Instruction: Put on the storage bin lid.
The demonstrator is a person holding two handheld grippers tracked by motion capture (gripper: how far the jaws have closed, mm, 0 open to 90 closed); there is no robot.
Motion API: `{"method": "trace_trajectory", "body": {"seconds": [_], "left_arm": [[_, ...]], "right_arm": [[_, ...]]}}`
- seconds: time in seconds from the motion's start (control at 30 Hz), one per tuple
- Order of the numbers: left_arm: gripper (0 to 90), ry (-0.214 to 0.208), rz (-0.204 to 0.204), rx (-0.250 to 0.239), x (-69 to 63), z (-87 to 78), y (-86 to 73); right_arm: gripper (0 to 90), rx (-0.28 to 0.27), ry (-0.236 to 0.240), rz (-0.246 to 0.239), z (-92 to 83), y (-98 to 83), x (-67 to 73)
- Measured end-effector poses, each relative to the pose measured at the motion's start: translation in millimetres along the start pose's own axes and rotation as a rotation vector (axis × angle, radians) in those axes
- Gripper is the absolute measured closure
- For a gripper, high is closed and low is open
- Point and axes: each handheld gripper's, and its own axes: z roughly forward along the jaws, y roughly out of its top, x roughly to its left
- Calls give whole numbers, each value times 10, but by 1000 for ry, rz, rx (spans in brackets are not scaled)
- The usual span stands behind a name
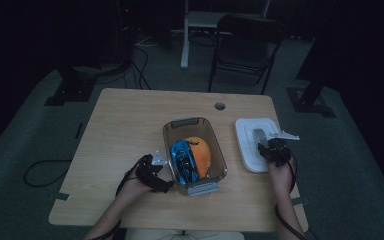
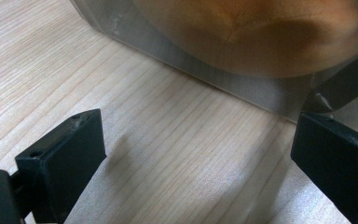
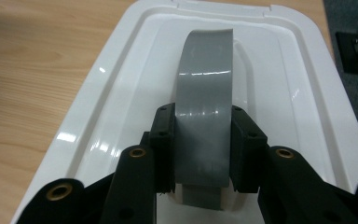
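A clear plastic bin [image 1: 219, 150] stands mid-table with an orange thing [image 1: 201, 150] and a blue thing [image 1: 182, 159] inside. Its white lid [image 1: 247, 145] lies flat to the right, with a grey arched handle [image 3: 205, 93] on top. My right gripper [image 3: 201, 144] is shut on that grey handle, one jaw on each side; from above it [image 1: 275, 148] sits over the lid's near end. My left gripper [image 1: 161, 167] rests just left of the bin's near corner, open, with bare wood between its jaws. Close ahead of the left gripper [image 2: 196, 154] is the bin wall [image 2: 242, 88], orange showing through.
The wooden table [image 1: 125, 130] has free room on its left and far side. A cable hole [image 1: 220, 106] sits near the far edge. Beyond the table stand a dark folding chair [image 1: 242, 45] and stand bases on the grey floor. The lid lies near the table's right edge.
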Motion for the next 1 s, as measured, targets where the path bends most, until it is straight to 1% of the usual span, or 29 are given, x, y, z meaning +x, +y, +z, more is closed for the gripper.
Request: {"method": "trace_trajectory", "body": {"seconds": [0.03,0.13,0.17,0.2,0.27,0.3,0.33,0.37,0.4,0.47,0.6,0.7,0.8,0.87,1.0], "left_arm": [[35,2,1,1,-1,0,2],[35,5,4,2,-5,0,6],[35,6,7,4,-5,0,7],[35,7,8,4,-6,1,7],[35,6,9,6,-5,4,7],[35,6,7,6,-6,7,7],[35,6,8,7,-6,9,7],[35,7,9,10,-9,13,9],[35,6,11,11,-12,15,11],[35,5,12,11,-20,22,18],[35,-5,17,8,-45,44,43],[35,-11,19,5,-63,59,62],[35,-15,20,1,-81,72,81],[35,-19,22,0,-93,79,96],[36,-24,26,-6,-116,99,128]], "right_arm": [[670,-16,-2,-14,-114,27,42],[670,-33,0,-19,-265,69,102],[670,-47,-7,-30,-364,96,150],[670,-55,-7,-33,-409,109,172],[670,-61,-5,-34,-442,119,189],[670,-78,4,-39,-533,153,239],[670,-78,4,-39,-533,153,239],[670,-93,10,-45,-603,190,287],[670,-93,10,-45,-603,190,287],[670,-111,19,-49,-672,231,339],[670,-147,51,-59,-812,330,459],[670,-160,72,-70,-880,390,545],[670,-164,84,-79,-913,438,629],[670,-167,104,-81,-926,461,684],[670,-166,137,-100,-932,497,821]]}}
